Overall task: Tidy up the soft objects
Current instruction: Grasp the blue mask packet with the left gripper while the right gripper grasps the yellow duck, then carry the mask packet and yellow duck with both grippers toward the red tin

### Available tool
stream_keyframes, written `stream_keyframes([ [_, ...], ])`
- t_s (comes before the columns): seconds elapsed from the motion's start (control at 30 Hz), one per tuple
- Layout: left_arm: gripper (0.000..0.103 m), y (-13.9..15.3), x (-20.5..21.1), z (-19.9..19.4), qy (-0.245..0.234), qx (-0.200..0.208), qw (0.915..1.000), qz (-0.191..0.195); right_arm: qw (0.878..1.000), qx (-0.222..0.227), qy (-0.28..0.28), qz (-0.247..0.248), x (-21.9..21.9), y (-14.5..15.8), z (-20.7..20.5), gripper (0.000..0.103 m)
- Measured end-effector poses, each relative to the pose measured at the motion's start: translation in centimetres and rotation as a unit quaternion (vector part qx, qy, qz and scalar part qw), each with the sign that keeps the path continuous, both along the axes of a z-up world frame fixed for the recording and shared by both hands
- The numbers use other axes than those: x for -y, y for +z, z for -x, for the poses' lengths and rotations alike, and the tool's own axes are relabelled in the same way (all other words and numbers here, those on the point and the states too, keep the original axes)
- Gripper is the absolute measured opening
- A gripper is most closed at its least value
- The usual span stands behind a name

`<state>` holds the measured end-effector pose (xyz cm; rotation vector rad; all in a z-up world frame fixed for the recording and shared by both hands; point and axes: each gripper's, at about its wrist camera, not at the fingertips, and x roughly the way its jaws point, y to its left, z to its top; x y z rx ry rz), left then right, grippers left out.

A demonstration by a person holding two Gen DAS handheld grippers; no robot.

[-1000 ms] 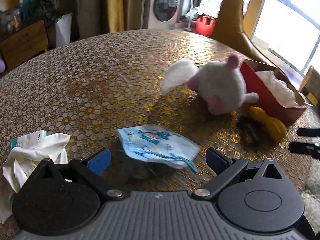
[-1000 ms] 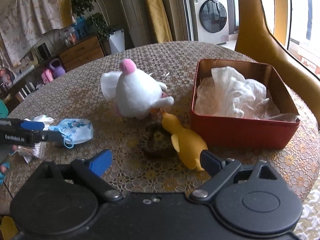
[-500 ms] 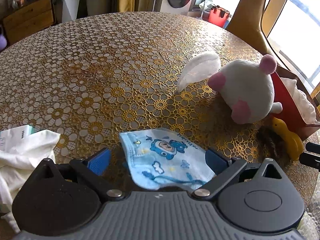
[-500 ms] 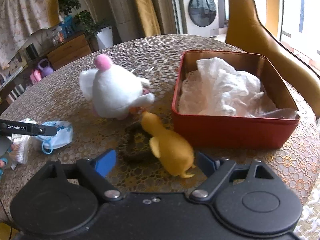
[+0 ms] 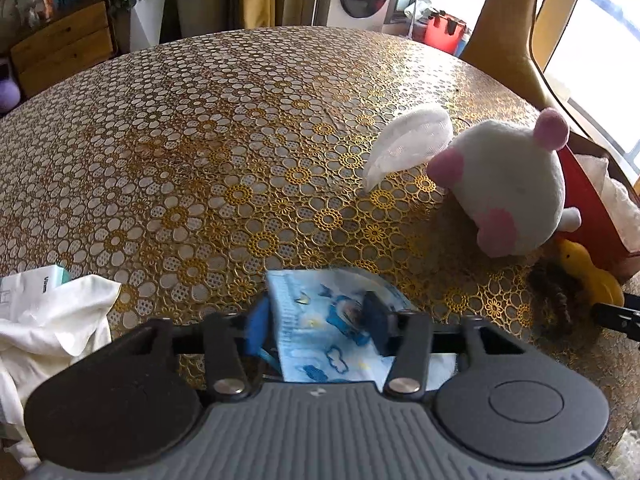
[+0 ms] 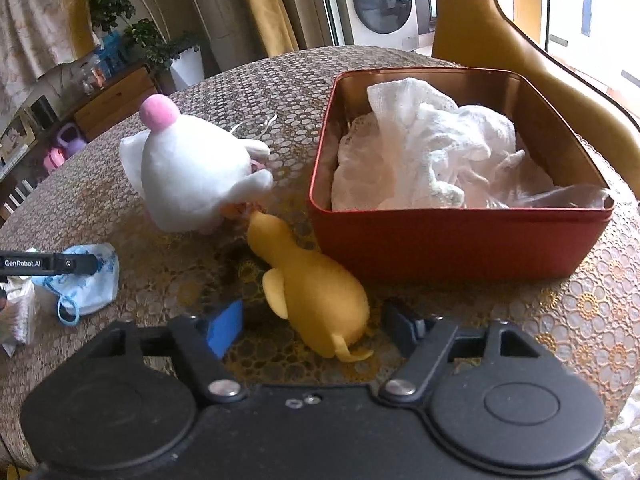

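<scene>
Across the gold lace-patterned tablecloth (image 5: 224, 168), left gripper (image 5: 316, 320) jaws are closing, newly pinching the blue cartoon-print face mask (image 5: 332, 332), while right gripper (image 6: 316, 326) jaws are closing around the still-untouched yellow rubber duck (image 6: 316, 292), readying both for boxing.

Daylight enters from the window (image 5: 592, 60) at upper right in both views, overexposed to white, and lays golden glare across the table (image 5: 248, 128). Soft shadows fall toward the camera beneath the plush toy (image 6: 192, 176) and the red tin (image 6: 460, 240). Fisheye distortion bends the edges; focus is fair centrally, with slight softness at the periphery.
</scene>
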<state>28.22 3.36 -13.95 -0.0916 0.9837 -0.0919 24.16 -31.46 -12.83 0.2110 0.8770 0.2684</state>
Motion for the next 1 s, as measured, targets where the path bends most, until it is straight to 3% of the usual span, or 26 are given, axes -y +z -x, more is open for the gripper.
stream_keyframes([
  [0.17,0.021,0.7,0.1,0.6,0.002,0.02,0.9998,-0.002,1.0,0.006,-0.002,0.009,-0.2,0.1,0.0,0.053],
  [0.37,0.012,2.2,0.8,1.5,0.001,0.039,0.9992,-0.003,1.0,0.012,-0.016,0.014,0.4,0.3,0.4,0.033],
  [0.57,0.01,3.7,2.3,2.8,-0.013,0.047,0.9985,-0.025,1.0,0.021,-0.014,0.015,0.2,0.9,1.3,0.028],
  [1.0,0.009,8.1,5.4,6.3,-0.053,0.088,0.9945,-0.018,0.997,0.073,-0.013,-0.009,1.5,4.9,5.1,0.027],
])
